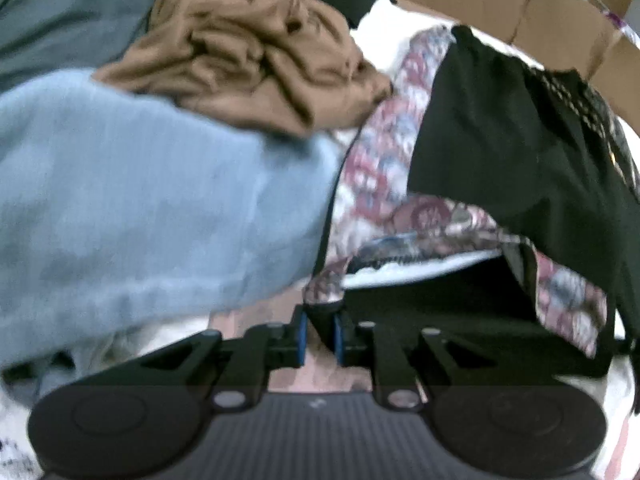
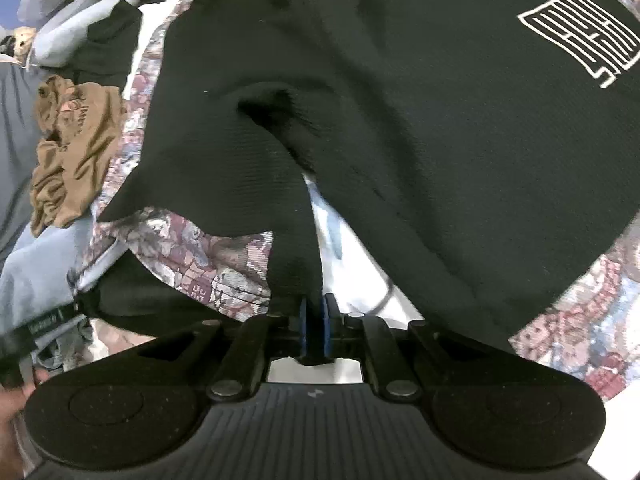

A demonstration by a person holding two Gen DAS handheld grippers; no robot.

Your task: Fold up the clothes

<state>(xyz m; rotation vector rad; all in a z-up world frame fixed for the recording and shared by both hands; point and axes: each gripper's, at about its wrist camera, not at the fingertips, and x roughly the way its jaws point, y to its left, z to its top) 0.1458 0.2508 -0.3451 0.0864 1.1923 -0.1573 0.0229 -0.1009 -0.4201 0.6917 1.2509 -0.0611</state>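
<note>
A black garment (image 2: 400,120) with a white line logo (image 2: 580,36) lies spread on a patterned bedspread (image 2: 580,320). My right gripper (image 2: 315,320) is shut on a narrow strip of its edge, which runs up between the blue pads (image 2: 303,328). In the left wrist view the same black garment (image 1: 500,140) lies to the right. My left gripper (image 1: 320,332) is shut on a dark fold of it, with patterned cloth (image 1: 324,284) bunched just above the pads. That view is blurred.
A light blue garment (image 1: 140,208) fills the left, with a crumpled brown garment (image 1: 248,64) behind it and cardboard boxes (image 1: 520,4) at the back. In the right wrist view the brown garment (image 2: 76,152) lies far left. A hand (image 2: 12,396) shows at the lower left.
</note>
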